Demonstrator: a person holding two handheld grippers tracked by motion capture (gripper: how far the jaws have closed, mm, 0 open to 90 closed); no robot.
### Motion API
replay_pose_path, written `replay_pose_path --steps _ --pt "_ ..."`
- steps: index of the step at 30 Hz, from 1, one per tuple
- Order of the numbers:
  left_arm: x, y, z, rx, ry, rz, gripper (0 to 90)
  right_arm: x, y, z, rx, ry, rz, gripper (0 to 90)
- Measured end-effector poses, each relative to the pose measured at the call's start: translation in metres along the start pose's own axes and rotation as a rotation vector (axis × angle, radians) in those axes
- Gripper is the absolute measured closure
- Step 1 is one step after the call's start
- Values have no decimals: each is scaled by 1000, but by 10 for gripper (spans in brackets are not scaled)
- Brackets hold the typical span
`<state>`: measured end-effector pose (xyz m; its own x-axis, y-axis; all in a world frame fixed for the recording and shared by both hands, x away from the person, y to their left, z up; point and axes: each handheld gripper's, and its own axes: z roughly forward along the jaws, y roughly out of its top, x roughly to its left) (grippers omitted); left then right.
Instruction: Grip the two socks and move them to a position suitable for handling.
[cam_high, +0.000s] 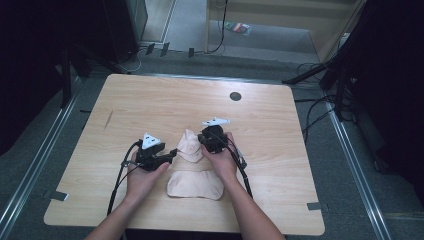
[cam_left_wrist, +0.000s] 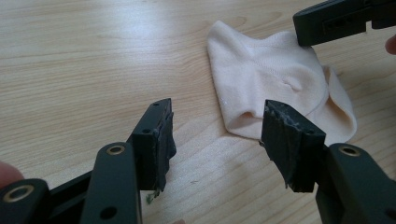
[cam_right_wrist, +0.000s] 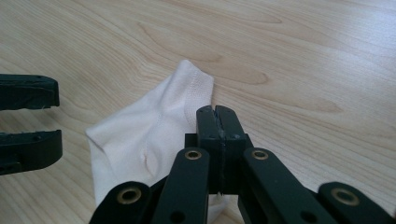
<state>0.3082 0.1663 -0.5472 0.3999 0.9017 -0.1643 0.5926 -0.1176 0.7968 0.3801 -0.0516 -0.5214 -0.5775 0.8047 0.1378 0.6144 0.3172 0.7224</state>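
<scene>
Two pale peach socks lie on the wooden table (cam_high: 150, 100). The crumpled sock (cam_high: 189, 146) (cam_left_wrist: 275, 79) (cam_right_wrist: 149, 135) sits between my two grippers. My left gripper (cam_high: 172, 154) (cam_left_wrist: 217, 135) stands open, its jaws apart just short of that sock's near edge, with nothing between them. My right gripper (cam_high: 202, 142) (cam_right_wrist: 217, 112) has its jaws pressed together at the sock's edge, pinching the fabric there; the pinch itself is hidden under the tips. In the left gripper view the right gripper (cam_left_wrist: 336, 18) rests over the sock's far side. The second sock (cam_high: 196, 184) lies flat nearer the person.
A dark round grommet (cam_high: 235, 96) sits in the table near its far edge. The far and left parts of the tabletop are bare wood. Cables trail from both grippers along the person's forearms toward the near edge.
</scene>
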Motion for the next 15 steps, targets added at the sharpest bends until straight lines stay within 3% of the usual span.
replay_pose_path --steps 5,15 --pt "-2 0 2 7 -18 9 402 5 5 -8 -36 26 -5 900" --pt "-8 2 9 48 -33 53 292 32 32 -35 -104 71 -75 900"
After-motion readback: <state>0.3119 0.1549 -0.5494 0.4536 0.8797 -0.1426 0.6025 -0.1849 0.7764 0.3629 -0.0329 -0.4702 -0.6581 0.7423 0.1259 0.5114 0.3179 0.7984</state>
